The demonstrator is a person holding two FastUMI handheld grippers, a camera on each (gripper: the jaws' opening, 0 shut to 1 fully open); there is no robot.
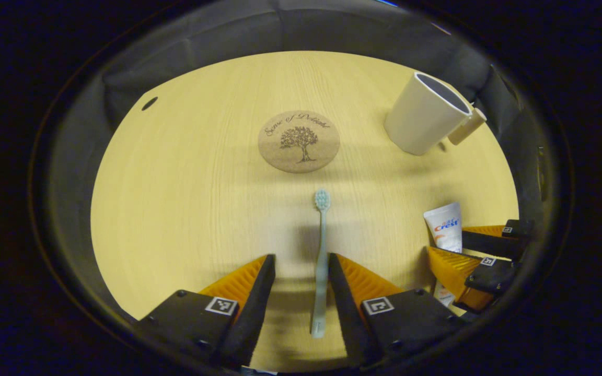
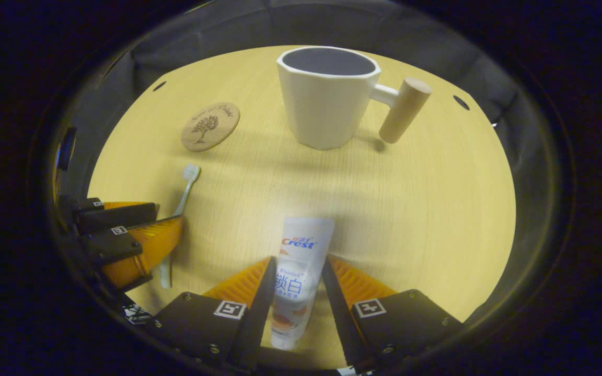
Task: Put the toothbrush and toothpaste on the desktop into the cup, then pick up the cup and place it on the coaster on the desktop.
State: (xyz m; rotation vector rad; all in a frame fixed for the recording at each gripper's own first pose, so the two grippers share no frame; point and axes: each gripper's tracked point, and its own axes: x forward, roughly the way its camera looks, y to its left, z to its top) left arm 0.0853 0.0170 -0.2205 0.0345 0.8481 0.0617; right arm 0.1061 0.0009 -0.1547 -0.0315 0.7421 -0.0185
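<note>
Toothbrush point(image 1: 321, 261) lies flat on the desktop point(image 1: 186, 198), its long axis between the parted fingers of the left gripper point(image 1: 301, 271), head toward the coaster point(image 1: 298, 141); the cup point(image 1: 426, 114) stands beyond, empty.

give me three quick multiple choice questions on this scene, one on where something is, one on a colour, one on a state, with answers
1. Where does the toothbrush lie?
A. inside the cup
B. on the desktop between the left tongs' fingers
C. on the coaster

2. What colour is the cup?
A. white with a wooden handle
B. red
C. black with a metal handle

3. What state is the toothpaste in?
A. standing in the cup
B. lifted in the air
C. lying flat between the right tongs' open fingers

Answers:
1 B: in the left gripper view the left tongs straddle it on the wood, short of the coaster.
2 A: the right gripper view shows a white body and a wood handle.
3 C: the right tongs flank the tube, gaps on both sides.
</note>
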